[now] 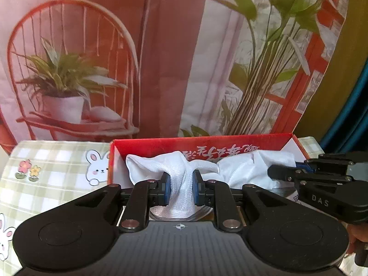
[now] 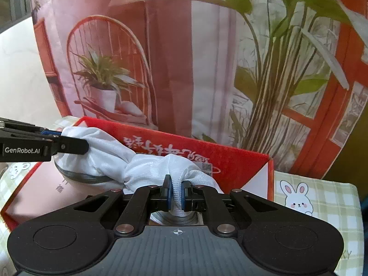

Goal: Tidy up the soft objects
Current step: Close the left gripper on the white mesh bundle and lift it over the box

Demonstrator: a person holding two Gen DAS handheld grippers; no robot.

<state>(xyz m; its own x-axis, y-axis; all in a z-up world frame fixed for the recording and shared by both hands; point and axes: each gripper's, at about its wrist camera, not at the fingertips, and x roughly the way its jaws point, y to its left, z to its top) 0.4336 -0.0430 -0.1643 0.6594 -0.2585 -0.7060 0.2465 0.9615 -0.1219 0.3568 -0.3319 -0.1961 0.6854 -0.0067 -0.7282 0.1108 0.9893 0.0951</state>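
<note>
A white knit cloth (image 1: pixel 181 184) with a grey band hangs over an open red box (image 1: pixel 161 145). My left gripper (image 1: pixel 181 189) is shut on one end of the cloth. My right gripper (image 2: pixel 177 195) is shut on the other end of the cloth (image 2: pixel 108 158), above the red box (image 2: pixel 230 161). The right gripper also shows at the right of the left wrist view (image 1: pixel 283 174), and the left gripper at the left of the right wrist view (image 2: pixel 69 146). The cloth is stretched and twisted between the two grippers.
A green checked tablecloth with rabbits (image 1: pixel 46 172) covers the table under the box and also shows in the right wrist view (image 2: pixel 322 202). A printed backdrop with a chair and plants (image 1: pixel 161 57) stands right behind the box. A blue curtain (image 1: pixel 349 119) hangs at the far right.
</note>
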